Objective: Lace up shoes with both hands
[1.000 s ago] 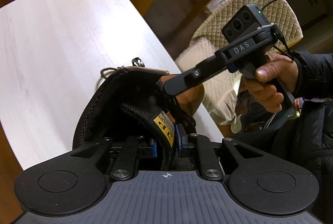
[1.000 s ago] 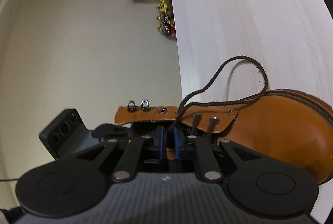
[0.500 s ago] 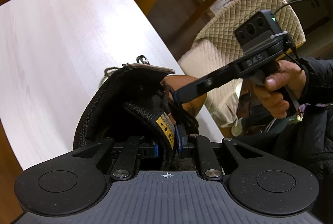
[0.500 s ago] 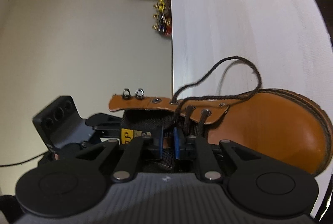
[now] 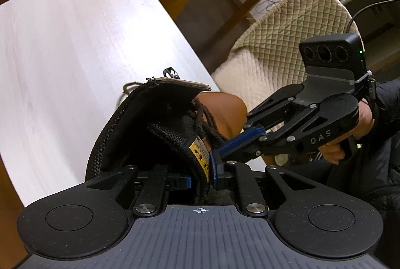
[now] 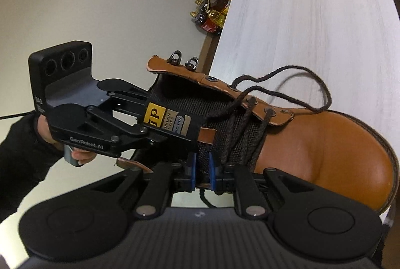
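A: What lettering can you read on the tools?

B: In the left wrist view, the right gripper [image 5: 215, 152] carries "DAS" in pale capitals on its black side plate, at about three o'clock in the frame. In the right wrist view, the left gripper [image 6: 172, 123] shows "GenRobot.AI" along its lower arm at about nine o'clock, and "DAS" runs sideways on its camera bracket.

A: And on the boot [image 6: 325, 144]?

B: The tongue label [image 6: 167, 119] has a yellow square with a large "p" and part of another letter. Beside it sit two smaller strips of capitals, too small to read with certainty. The same yellow label appears edge-on in the left wrist view, illegible.
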`<state>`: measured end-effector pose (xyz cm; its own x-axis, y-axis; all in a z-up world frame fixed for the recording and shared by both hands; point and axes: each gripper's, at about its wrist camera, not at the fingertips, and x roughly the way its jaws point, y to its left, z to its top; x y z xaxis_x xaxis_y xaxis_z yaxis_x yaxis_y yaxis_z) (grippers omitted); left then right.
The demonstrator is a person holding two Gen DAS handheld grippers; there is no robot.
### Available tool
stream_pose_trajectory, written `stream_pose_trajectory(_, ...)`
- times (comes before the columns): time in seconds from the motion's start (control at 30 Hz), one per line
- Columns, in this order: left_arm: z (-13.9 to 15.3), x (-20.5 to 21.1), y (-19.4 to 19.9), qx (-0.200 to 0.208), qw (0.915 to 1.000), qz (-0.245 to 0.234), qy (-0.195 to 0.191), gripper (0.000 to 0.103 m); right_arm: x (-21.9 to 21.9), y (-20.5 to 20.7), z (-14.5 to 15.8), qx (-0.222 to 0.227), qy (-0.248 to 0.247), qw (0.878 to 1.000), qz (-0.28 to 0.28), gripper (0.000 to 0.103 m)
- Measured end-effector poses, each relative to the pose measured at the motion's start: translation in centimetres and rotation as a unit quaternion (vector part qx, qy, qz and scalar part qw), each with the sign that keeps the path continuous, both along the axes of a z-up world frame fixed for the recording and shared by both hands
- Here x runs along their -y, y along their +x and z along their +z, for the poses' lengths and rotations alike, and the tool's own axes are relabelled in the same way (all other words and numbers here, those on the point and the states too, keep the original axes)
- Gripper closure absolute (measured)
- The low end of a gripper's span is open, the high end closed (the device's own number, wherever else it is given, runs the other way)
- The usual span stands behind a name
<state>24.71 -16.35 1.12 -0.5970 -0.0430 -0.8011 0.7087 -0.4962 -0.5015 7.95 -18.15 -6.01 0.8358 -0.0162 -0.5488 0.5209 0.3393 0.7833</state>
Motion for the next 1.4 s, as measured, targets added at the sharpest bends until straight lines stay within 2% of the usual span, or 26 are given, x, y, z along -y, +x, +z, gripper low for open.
stream_pose_trajectory(0.33, -0.4, 0.2, 0.3, -0.018, 0.9998, 0.003, 0.011, 0.09, -0.5, 0.8, 0.8, -0.04, -0.051, 0.998, 0.001, 0.091)
stream_pose_trajectory(0.57, -0.4, 0.2, 0.3, -0.017, 0.9998, -0.001, 0.012, 0.089, -0.4, 0.9, 0.8, -0.034, -0.066, 0.997, 0.007, 0.092)
stream_pose_trajectory(0.6, -0.3, 0.2, 0.3, -0.016, 0.9998, -0.002, 0.012, 0.089, -0.3, 0.8, 0.6, -0.029, -0.061, 0.998, 0.008, 0.094)
stream_pose_trajectory(0.63, -0.3, 0.1, 0.3, -0.016, 0.9998, -0.003, 0.012, 0.089, -0.1, 0.6, 0.3, -0.022, -0.05, 0.998, 0.01, 0.1)
stream_pose_trajectory(0.73, -0.3, 0.2, 0.5, -0.021, 0.9997, -0.001, 0.012, 0.09, 0.3, 0.0, -0.4, -0.002, -0.02, 1.0, 0.016, 0.1)
stream_pose_trajectory(1.0, -0.3, 0.2, 0.9, -0.026, 0.9996, 0.004, 0.011, 0.088, -0.2, -1.4, 0.5, -0.001, 0.0, 0.999, 0.035, 0.101)
stream_pose_trajectory(1.2, -0.3, 0.3, 1.0, -0.025, 0.9996, 0.006, 0.011, 0.088, -1.6, -1.8, 0.8, -0.002, 0.032, 0.996, 0.086, 0.102)
stream_pose_trajectory(1.23, -0.3, 0.3, 1.0, -0.026, 0.9996, 0.006, 0.011, 0.088, -1.7, -2.0, 0.9, -0.003, 0.031, 0.996, 0.086, 0.097)
stream_pose_trajectory(1.33, -0.3, 0.3, 1.0, -0.028, 0.9995, 0.006, 0.011, 0.088, -0.4, -2.8, 1.1, 0.008, 0.028, 0.999, 0.033, 0.089)
stream_pose_trajectory(1.4, -0.3, 0.3, 0.9, -0.03, 0.9995, 0.007, 0.012, 0.089, 0.4, -2.6, 1.2, 0.013, 0.022, 1.0, 0.014, 0.088)
